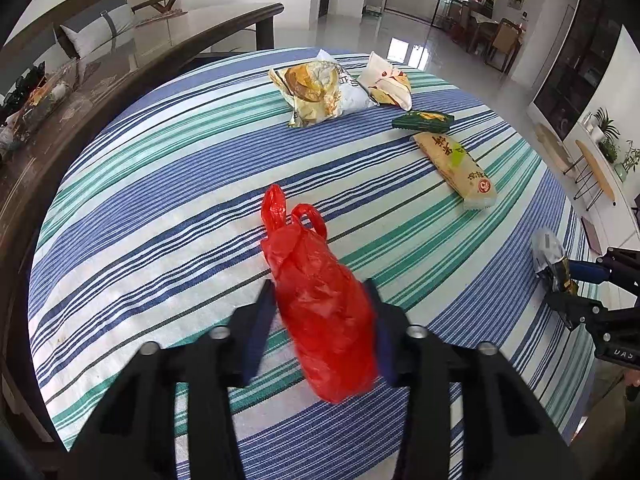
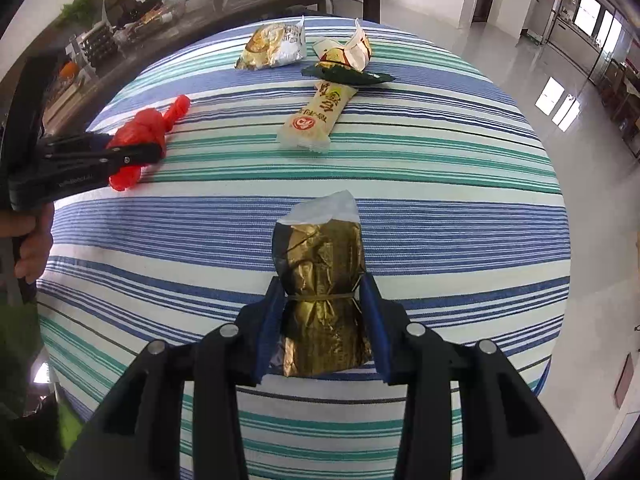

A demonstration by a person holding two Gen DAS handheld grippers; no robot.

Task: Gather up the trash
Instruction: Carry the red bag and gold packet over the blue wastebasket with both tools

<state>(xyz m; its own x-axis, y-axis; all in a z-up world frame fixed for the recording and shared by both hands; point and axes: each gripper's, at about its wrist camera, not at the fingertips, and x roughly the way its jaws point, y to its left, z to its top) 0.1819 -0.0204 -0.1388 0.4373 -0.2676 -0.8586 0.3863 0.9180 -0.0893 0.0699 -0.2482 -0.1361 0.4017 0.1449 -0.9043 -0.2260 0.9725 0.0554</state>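
Observation:
My left gripper (image 1: 320, 296) is shut on a red plastic bag (image 1: 320, 304) and holds it just over the striped tablecloth (image 1: 160, 208); it also shows in the right wrist view (image 2: 140, 140). My right gripper (image 2: 322, 292) is shut on a gold foil wrapper (image 2: 320, 280) tied with a rubber band, seen from the left wrist view (image 1: 554, 260). Further back lie a yellow-white snack bag (image 1: 320, 92), a white-red wrapper (image 1: 388, 80), a dark green packet (image 1: 423, 121) and a long cream packet (image 1: 456, 168).
A dark wooden table (image 1: 100, 76) with clutter stands to the left behind the striped table. Chairs and a dining table (image 1: 496, 36) stand far back on the glossy floor. A white shelf with plants (image 1: 608, 140) is at the right.

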